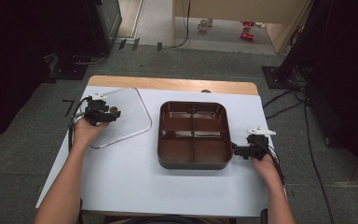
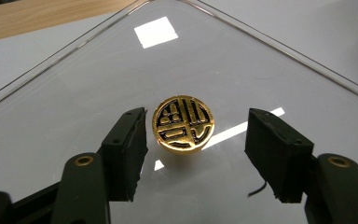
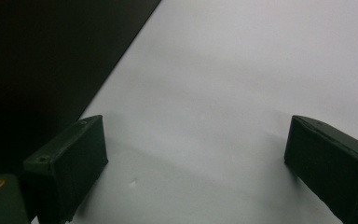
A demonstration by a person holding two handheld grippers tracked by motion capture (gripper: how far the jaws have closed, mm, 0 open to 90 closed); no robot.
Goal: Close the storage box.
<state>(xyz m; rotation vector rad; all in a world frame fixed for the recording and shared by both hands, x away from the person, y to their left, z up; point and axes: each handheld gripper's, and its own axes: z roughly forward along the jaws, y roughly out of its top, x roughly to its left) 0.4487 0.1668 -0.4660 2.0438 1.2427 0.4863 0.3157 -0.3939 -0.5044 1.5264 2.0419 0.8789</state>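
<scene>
A clear, rounded-square lid [image 1: 130, 116] [image 2: 121, 70] lies flat on the left of the table. A round gold knob with a black pattern [image 1: 114, 111] [image 2: 182, 123] stands on it. My left gripper [image 1: 109, 113] [image 2: 196, 128] reaches over the lid with a jaw on each side of the knob; a gap shows on both sides, the wider one on the right. A dark brown tray [image 1: 193, 164] [image 3: 37, 70] with several empty compartments sits mid-table. My right gripper [image 1: 237, 150] [image 3: 196, 144] rests open on the table just beside the tray's right wall, nothing between its fingers.
The white table top [image 1: 135, 177] [image 3: 261, 56] has a wooden strip [image 1: 168, 84] along its far edge. Black cables [image 1: 284, 109] run over the grey floor to the right of the table.
</scene>
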